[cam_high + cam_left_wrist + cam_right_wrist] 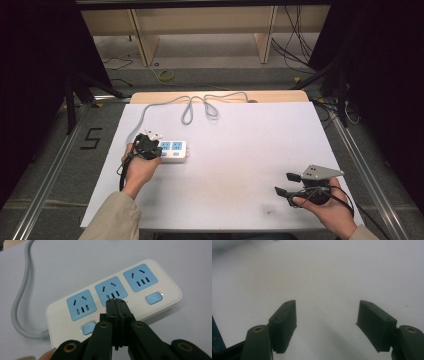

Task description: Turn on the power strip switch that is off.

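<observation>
left claw (117, 302) closed, tips over the power strip (113, 300)'s middle socket

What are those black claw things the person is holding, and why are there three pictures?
A person sits at a white table and holds a gripper in each hand, a tool with two black jaws that pinch. One picture is taken from above. The other two come from small cameras riding on the grippers, looking along the jaws. The left gripper has its jaws pressed together with nothing between them, right over a white power strip with three blue sockets and small blue buttons. The strip's grey cord curls toward the far edge of the table. The right gripper has its jaws wide open above bare table and holds nothing.
</observation>
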The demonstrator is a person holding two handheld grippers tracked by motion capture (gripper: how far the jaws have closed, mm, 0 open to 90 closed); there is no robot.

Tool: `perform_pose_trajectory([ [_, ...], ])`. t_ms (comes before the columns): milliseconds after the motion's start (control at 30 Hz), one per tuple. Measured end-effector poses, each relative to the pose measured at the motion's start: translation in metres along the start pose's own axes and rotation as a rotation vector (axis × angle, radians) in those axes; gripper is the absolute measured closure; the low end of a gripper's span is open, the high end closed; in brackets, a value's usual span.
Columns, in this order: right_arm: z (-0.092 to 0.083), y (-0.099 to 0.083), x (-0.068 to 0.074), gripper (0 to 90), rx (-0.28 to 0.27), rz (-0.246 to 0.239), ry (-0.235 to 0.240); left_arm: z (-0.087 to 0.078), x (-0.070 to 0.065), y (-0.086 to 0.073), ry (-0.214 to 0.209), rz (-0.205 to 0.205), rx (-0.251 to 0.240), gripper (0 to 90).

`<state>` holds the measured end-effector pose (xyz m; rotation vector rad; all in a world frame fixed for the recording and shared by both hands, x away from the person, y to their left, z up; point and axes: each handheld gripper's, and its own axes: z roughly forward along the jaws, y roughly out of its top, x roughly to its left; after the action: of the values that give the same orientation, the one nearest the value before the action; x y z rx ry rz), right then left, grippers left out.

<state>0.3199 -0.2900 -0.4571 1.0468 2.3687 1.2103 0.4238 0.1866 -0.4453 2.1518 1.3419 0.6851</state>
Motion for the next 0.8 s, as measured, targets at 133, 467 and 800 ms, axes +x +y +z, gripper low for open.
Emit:
perform_pose_trajectory([
  [133,0.0005,0.0,-0.0001,32.2,0.001,0.004,-0.002,0.0019,-0.0005,0.0015,-0.003,0.0,0.002,90.0],
  [467,0.0009,-0.0003,-0.0004,32.2,0.003,0.005,0.001,0.0049,-0.0018,0.006,-0.006,0.001,0.006,90.0],
  [800,0.0009,-0.0002,-0.0004,32.2,0.004,0.004,-0.001,0.0083,-0.0026,0.0079,-0.012,0.0,0.014,90.0],
])
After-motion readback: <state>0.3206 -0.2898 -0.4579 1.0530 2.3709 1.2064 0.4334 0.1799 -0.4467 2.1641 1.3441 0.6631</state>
